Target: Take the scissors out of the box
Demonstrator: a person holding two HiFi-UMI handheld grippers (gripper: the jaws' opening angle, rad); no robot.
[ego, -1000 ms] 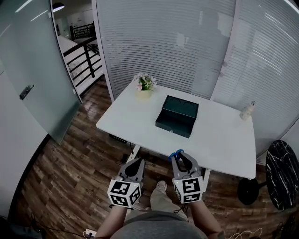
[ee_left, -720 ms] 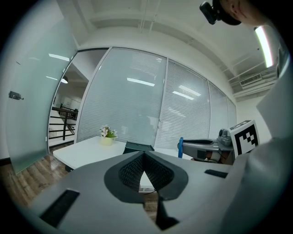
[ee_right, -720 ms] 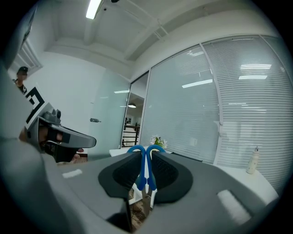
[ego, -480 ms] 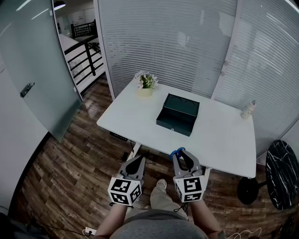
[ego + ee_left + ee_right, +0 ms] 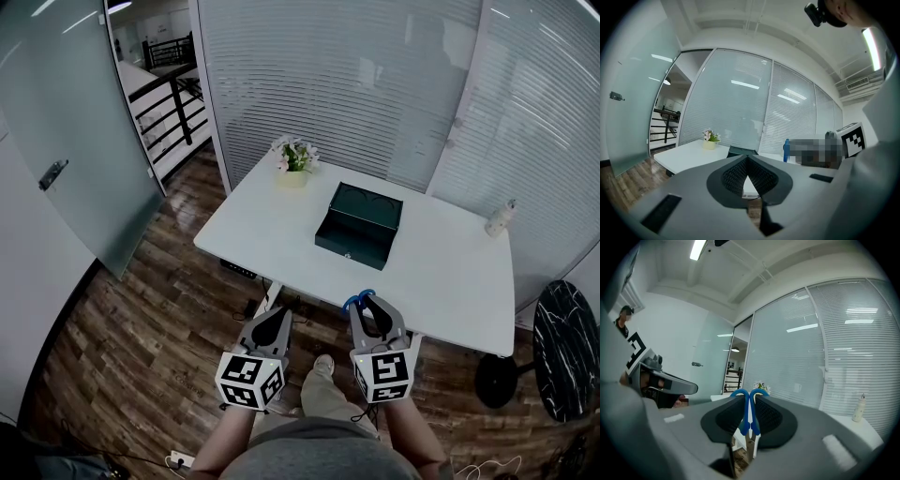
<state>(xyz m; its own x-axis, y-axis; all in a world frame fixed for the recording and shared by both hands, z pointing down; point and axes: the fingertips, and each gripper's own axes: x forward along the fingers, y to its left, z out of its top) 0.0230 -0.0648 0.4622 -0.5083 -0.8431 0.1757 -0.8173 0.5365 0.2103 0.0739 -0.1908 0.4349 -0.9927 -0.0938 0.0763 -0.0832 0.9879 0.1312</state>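
Note:
Blue-handled scissors [image 5: 357, 300] are clamped between the jaws of my right gripper [image 5: 366, 304], which is held in front of the white table's near edge; in the right gripper view the blue handles [image 5: 749, 414] sit pinched between the pads of that gripper [image 5: 750, 403]. My left gripper [image 5: 277, 319] hangs beside it over the wooden floor, shut with nothing in it, its pads meeting in the left gripper view [image 5: 747, 160]. The dark green box [image 5: 359, 225] stands in the middle of the table [image 5: 272, 239], well beyond both grippers.
A small pot of flowers [image 5: 293, 165] stands at the table's far left corner and a white bottle [image 5: 498, 219] at its far right. A black round side table [image 5: 567, 352] is at the right. Glass walls with blinds run behind the table.
Both grippers have kept their places, the scissors still in the right one. Only the head view has shifted slightly.

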